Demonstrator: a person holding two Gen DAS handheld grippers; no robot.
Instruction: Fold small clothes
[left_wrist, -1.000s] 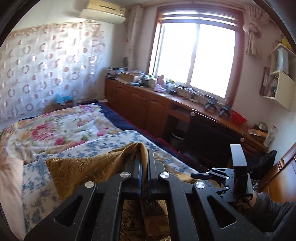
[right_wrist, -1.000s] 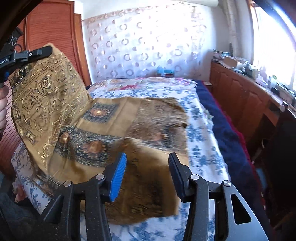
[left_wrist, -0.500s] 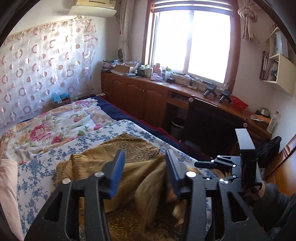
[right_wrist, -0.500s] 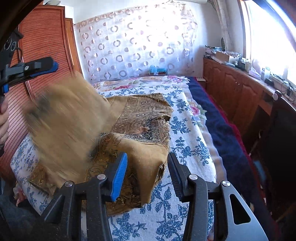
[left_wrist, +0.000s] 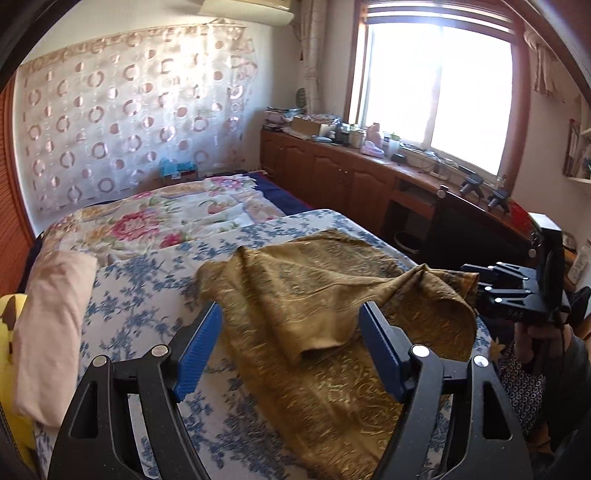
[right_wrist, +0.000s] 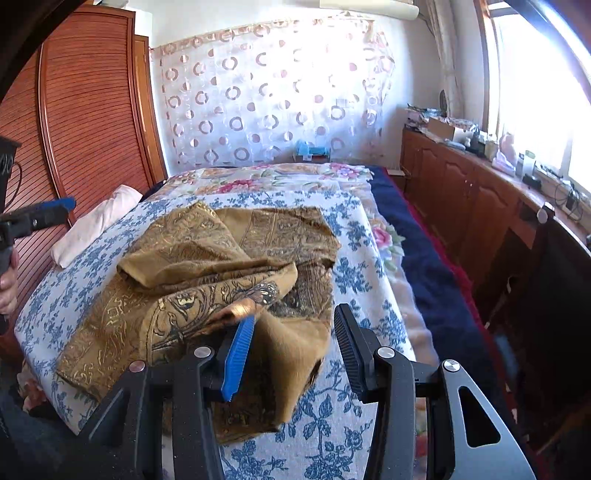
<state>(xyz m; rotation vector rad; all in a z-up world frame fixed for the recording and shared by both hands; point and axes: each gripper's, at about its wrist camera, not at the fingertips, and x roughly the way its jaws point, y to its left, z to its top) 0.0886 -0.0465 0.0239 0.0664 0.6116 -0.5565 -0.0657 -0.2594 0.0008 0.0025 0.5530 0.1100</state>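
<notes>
A gold patterned cloth lies loosely bunched on the blue-flowered sheet of the bed, its upper layer thrown over the lower one in soft ridges. The left gripper hangs just above the cloth's near part with its jaws opening; the blue pads stand wide, and the cloth seen between them lies on the bed below, untouched by either pad. In the right wrist view the right gripper waits at the near right corner of the cloth, its jaws partly apart; a fold of cloth lies in the gap, close against the blue pad, though nothing is pinched. A folded pink cloth rests on the bed's left side, well apart from the gold one.
</notes>
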